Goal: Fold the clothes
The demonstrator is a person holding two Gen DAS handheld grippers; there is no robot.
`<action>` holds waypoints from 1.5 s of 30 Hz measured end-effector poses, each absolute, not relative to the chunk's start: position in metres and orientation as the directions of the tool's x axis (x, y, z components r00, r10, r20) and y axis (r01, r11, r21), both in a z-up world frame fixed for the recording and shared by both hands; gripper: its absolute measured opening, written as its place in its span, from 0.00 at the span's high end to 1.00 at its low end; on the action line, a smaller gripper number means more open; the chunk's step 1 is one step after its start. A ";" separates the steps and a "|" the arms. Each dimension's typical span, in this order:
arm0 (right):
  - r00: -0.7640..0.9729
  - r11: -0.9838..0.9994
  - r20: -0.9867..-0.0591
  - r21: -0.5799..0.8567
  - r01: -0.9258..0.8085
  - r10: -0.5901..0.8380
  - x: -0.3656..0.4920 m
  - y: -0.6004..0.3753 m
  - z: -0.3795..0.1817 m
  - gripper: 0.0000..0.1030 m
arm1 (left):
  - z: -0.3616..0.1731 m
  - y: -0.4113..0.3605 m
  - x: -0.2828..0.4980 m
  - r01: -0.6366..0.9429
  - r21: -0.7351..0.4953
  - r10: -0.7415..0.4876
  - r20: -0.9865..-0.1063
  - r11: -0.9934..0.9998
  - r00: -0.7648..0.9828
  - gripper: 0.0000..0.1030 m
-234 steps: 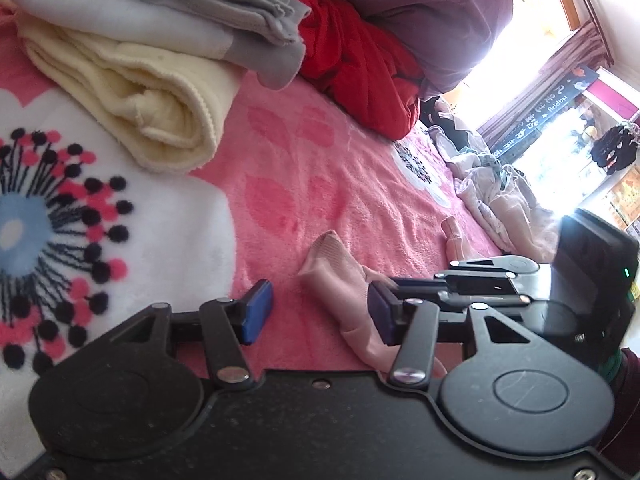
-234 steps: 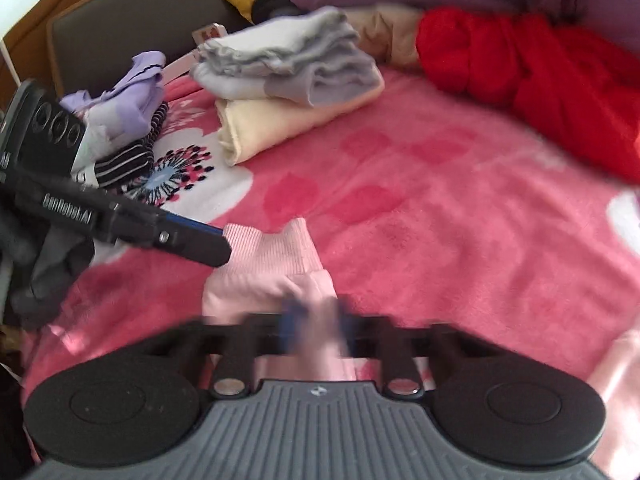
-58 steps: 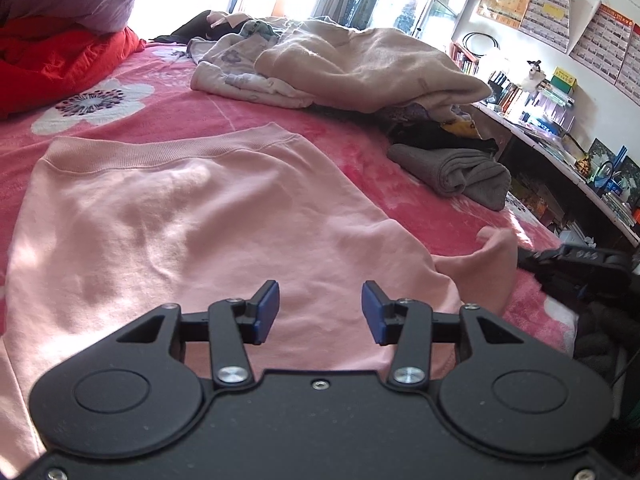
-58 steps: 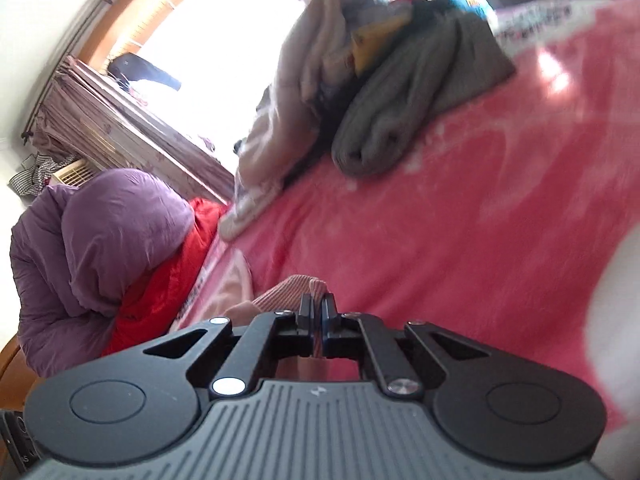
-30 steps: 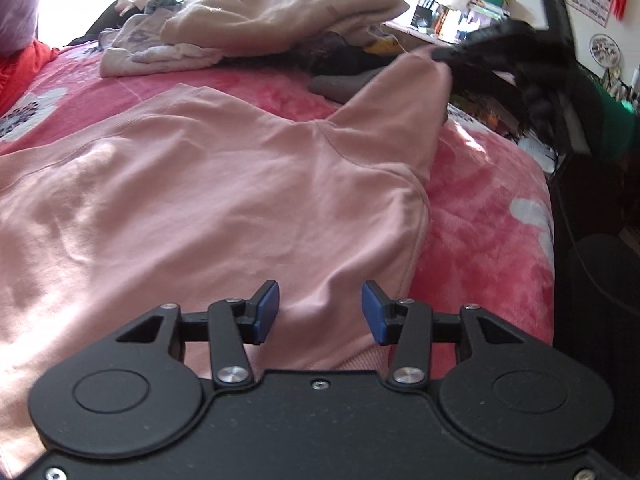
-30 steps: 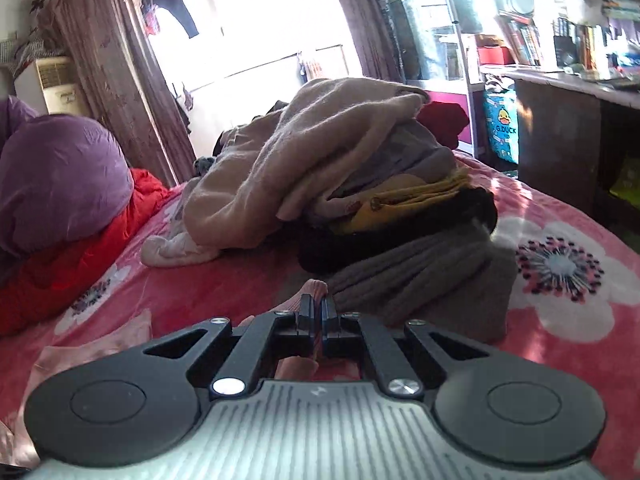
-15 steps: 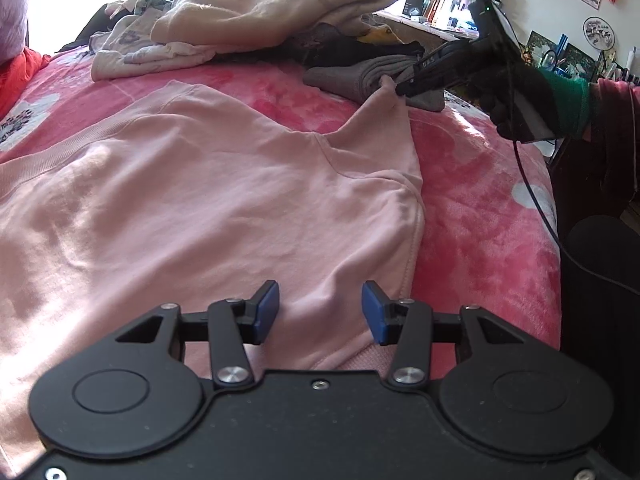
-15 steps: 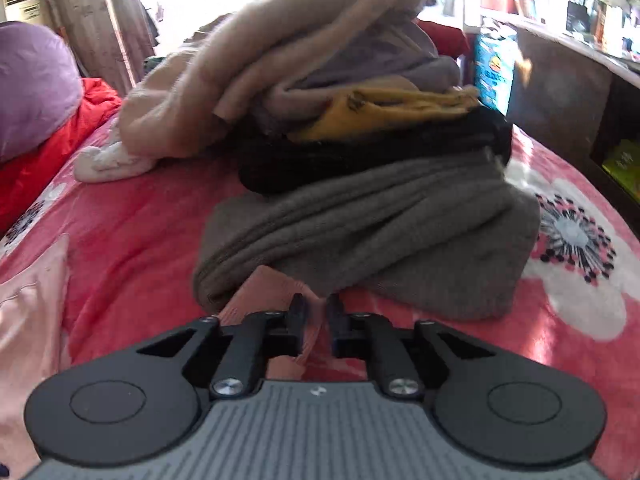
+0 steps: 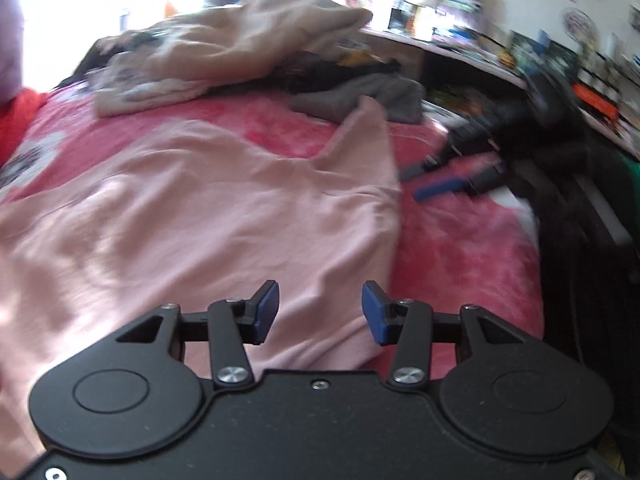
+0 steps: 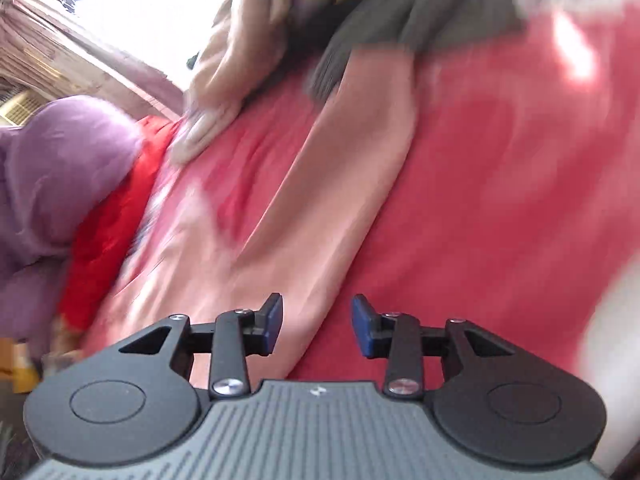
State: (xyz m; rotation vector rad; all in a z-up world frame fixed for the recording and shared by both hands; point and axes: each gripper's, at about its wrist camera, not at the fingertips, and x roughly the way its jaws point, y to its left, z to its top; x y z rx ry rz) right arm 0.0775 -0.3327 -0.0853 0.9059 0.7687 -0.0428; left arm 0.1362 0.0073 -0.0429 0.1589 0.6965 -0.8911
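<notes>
While the left gripper (image 9: 320,312) hangs just above the near edge of the pink sweatshirt (image 9: 200,216), its blue pads sit partway apart with nothing pinched between them, only the fabric lying flat underneath. That sweatshirt is spread out over the pink blanket (image 9: 460,248), body filling the near left, and its sleeve (image 9: 368,148) runs away to the far right, cuff end resting up against a folded grey garment (image 9: 384,96). Just right of the sleeve, the right gripper (image 9: 440,178) shows up blurry, low over the blanket, clear of the cloth. From its own camera the right gripper (image 10: 316,320) has its jaws opening, about half spread, and they're empty; the sleeve (image 10: 340,184) lies below and ahead of them, stretching up toward the grey garment (image 10: 400,12). Further back there's a heap of unfolded clothes topped by a beige piece (image 9: 256,40), and a shelf of clutter (image 9: 480,28) along the far right wall. Off on the far left, a red garment (image 10: 108,216) and a purple one (image 10: 60,168) are bunched together.
</notes>
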 end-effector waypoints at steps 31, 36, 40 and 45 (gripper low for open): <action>0.739 0.396 -0.418 0.891 0.221 0.529 0.051 -0.232 -0.140 0.78 | -0.114 0.105 0.069 -0.274 -0.845 -0.545 -0.512 0.460 0.664 0.65; 0.724 0.382 -0.399 0.902 0.200 0.563 0.052 -0.234 -0.139 0.89 | -0.109 0.109 0.060 -0.263 -0.804 -0.526 -0.558 0.533 0.642 0.87; 0.703 0.393 -0.409 0.898 0.198 0.582 0.034 -0.235 -0.133 0.89 | -0.114 0.114 0.048 -0.258 -0.788 -0.528 -0.579 0.559 0.622 0.88; 0.697 0.377 -0.410 0.902 0.212 0.589 0.020 -0.236 -0.135 0.89 | -0.102 0.118 0.031 -0.234 -0.796 -0.535 -0.560 0.558 0.632 0.89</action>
